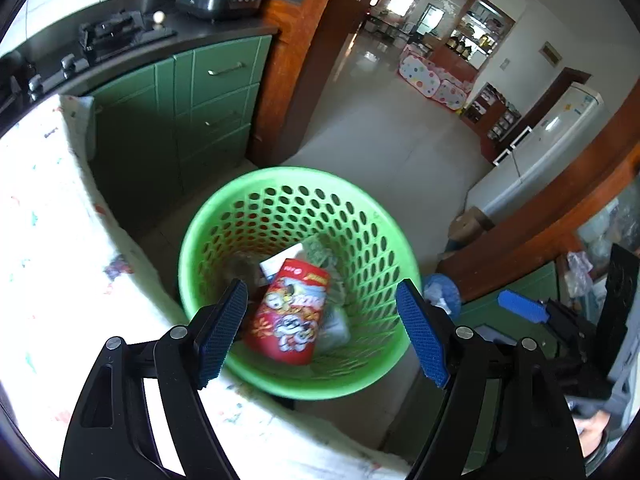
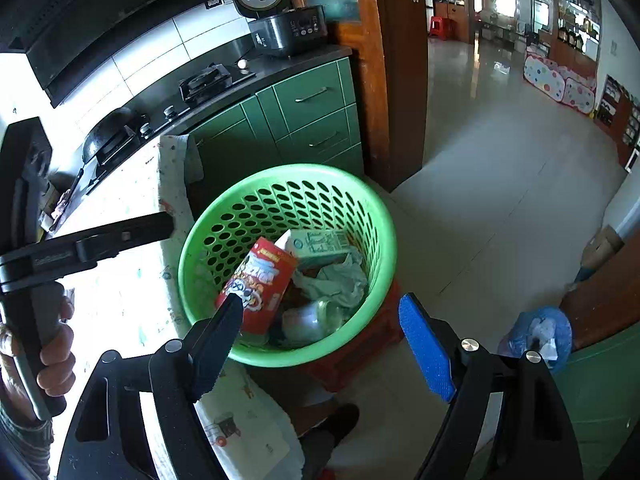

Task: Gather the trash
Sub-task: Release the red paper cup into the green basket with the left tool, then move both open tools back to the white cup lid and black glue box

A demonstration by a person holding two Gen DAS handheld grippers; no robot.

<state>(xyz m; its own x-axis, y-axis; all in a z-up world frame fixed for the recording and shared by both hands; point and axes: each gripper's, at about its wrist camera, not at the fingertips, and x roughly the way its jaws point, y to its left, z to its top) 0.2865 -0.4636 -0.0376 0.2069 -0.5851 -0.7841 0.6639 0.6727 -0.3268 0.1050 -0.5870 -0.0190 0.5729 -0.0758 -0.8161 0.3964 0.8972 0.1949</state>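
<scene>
Two grippers hang spread and empty above green basket, set just beside cloth-covered table, likely for easy drops. Trash lies inside: red snack box, white carton, crumpled paper. Left gripper and right gripper tilt steeply downward, nothing between pads. Hand grips left handle.

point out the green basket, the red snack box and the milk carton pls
green basket [image 1: 320, 384]: left wrist view, near rim.
red snack box [image 1: 290, 312]: left wrist view, printed front face.
milk carton [image 2: 320, 242]: right wrist view, white top face.
</scene>
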